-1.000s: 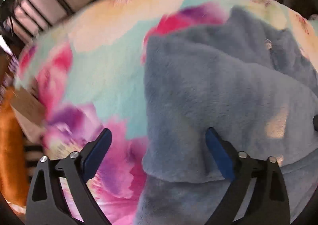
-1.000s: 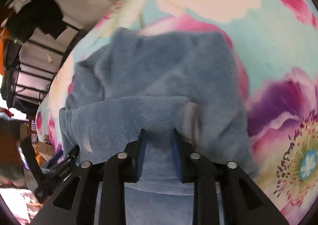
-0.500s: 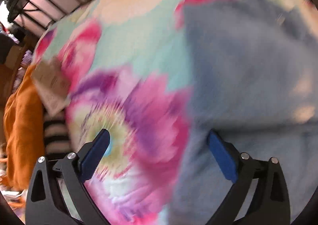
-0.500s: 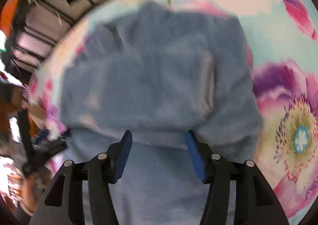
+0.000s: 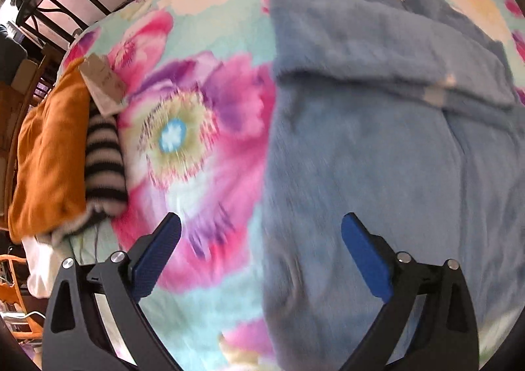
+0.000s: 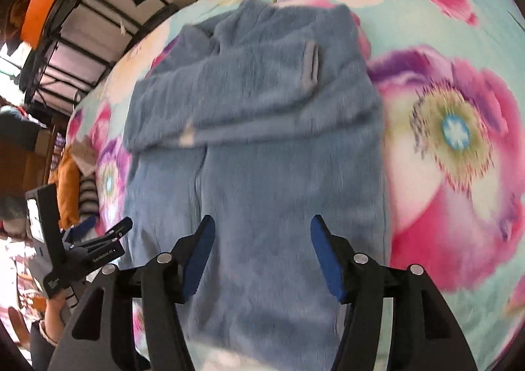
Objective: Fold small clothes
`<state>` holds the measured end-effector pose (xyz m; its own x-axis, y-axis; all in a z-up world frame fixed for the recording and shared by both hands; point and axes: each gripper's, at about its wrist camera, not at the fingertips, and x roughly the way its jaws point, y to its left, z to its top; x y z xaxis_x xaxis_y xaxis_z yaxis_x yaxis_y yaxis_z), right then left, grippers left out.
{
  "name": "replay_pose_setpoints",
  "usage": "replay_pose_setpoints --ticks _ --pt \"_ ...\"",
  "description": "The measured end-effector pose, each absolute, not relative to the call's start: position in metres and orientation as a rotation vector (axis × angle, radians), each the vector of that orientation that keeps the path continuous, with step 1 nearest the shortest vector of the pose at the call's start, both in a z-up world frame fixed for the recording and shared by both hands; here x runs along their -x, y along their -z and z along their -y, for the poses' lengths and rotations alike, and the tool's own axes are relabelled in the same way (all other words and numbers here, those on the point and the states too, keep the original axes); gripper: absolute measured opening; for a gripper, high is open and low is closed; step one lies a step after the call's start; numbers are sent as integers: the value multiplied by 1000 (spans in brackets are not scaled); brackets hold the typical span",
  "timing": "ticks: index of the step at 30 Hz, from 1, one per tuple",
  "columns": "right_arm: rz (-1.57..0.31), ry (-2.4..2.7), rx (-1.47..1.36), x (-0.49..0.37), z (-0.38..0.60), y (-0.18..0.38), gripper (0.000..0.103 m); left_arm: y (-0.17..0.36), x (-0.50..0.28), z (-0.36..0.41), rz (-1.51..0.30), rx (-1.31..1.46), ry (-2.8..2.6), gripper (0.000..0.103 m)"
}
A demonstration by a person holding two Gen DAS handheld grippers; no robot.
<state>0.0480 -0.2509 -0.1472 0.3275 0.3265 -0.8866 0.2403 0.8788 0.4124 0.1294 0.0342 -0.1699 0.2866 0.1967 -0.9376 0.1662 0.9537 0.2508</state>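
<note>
With the right gripper (image 6: 262, 253) just opened and the left gripper (image 5: 261, 251) spread wide, both empty, next grip the blue fleece garment's (image 6: 262, 148) near hem corners evenly.

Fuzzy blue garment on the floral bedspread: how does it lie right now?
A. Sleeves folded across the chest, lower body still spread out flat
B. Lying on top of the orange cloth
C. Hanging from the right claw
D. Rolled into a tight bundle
A: in the right wrist view the fuzzy blue garment has a sleeve laid across its upper part, its lower half flat on the floral bedspread, and the right claw empty.
</note>
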Motion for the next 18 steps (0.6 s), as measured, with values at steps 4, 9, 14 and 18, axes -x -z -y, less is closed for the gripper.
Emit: replay_pose_setpoints --ticks 4,9,14,18 --pt "-1318 -31 -546 -16 250 161 73 181 -99 -38 -1336 -300 -7 96" --pt "-1384 -28 -618 18 252 191 74 213 -73 -55 -1469 -139 -45 99" --pt "-1305 -4 -619 37 258 166 74 201 -70 -81 -1508 78 -74 98" --pt "-1217 33 -729 44 288 145 76 170 -75 -91 -1397 94 -84 98"
